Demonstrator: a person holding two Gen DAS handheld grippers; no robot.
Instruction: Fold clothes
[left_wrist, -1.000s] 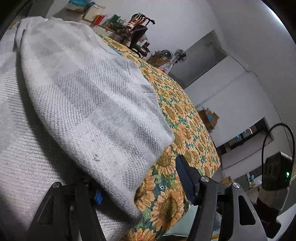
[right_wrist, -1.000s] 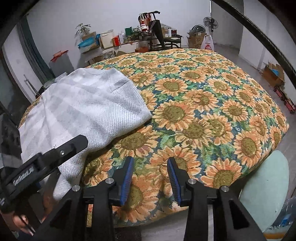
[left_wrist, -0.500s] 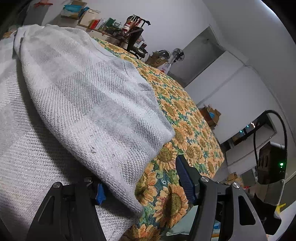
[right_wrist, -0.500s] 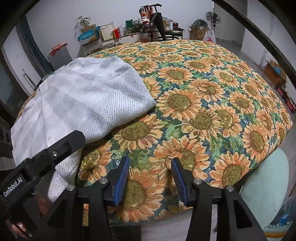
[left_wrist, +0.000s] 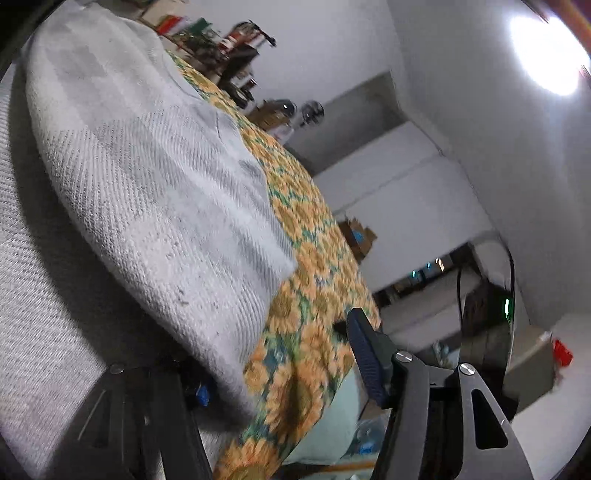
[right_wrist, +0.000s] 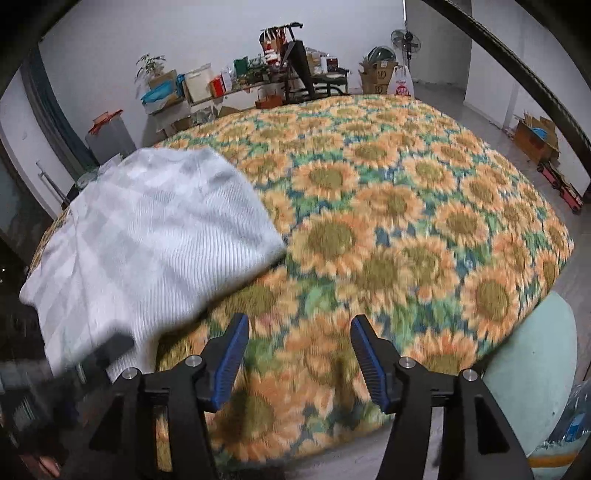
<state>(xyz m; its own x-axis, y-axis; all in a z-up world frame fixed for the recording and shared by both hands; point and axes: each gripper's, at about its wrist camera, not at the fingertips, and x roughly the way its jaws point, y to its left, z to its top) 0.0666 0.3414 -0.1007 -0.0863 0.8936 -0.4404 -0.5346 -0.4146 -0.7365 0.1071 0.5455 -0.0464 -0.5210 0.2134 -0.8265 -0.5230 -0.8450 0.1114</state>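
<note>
A grey-and-white checked knit garment (right_wrist: 147, 229) lies on the left part of a round table with a sunflower cloth (right_wrist: 388, 206). In the left wrist view the garment (left_wrist: 155, 192) fills the left half, an upper layer folded over a lower one. My left gripper (left_wrist: 284, 373) is open at the garment's near edge. Its left finger is mostly hidden under the hanging hem, and its right finger (left_wrist: 365, 358) is out over the sunflower cloth. My right gripper (right_wrist: 299, 350) is wide open above the table's front edge, right of the garment, holding nothing.
A pale green round seat (right_wrist: 535, 369) stands by the table's right front. A cluttered bench (right_wrist: 258, 81), fans and cardboard boxes (right_wrist: 535, 133) line the far walls. The left gripper's body (right_wrist: 55, 373) shows blurred at the lower left of the right wrist view.
My right gripper's jaws have opened wider and it has drawn back towards the table's front edge. The left wrist view has tilted and blurred; the hem still hangs over the left finger.
</note>
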